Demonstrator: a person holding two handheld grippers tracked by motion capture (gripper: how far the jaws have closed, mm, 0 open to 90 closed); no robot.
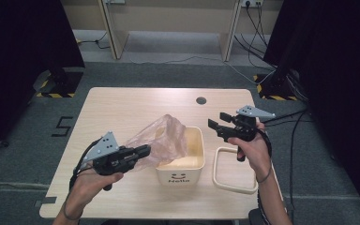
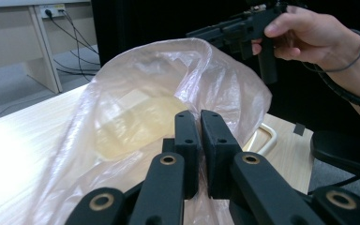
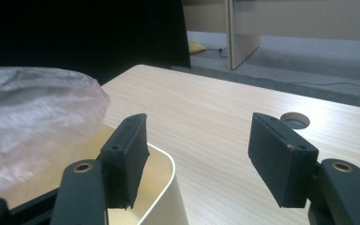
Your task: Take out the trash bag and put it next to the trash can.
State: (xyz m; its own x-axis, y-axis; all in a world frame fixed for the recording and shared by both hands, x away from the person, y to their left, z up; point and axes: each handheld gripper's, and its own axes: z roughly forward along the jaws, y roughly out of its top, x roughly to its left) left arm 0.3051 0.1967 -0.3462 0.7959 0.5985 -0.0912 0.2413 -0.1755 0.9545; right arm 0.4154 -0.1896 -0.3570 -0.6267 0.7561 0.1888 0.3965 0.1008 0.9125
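Translucent plastic bag sits pinched in the closed left gripper; its ring-shaped frame lies beside the bin in the high view, where the right gripper hovers open, empty.

Translucent pinkish thin plastic bag; cream rounded-square plastic bin with a dark smiling face and lettering on its front; matching cream open frame-shaped plastic ring; pale wood-grain counter with a dark round port; two black tools, each topped with a grey plate.
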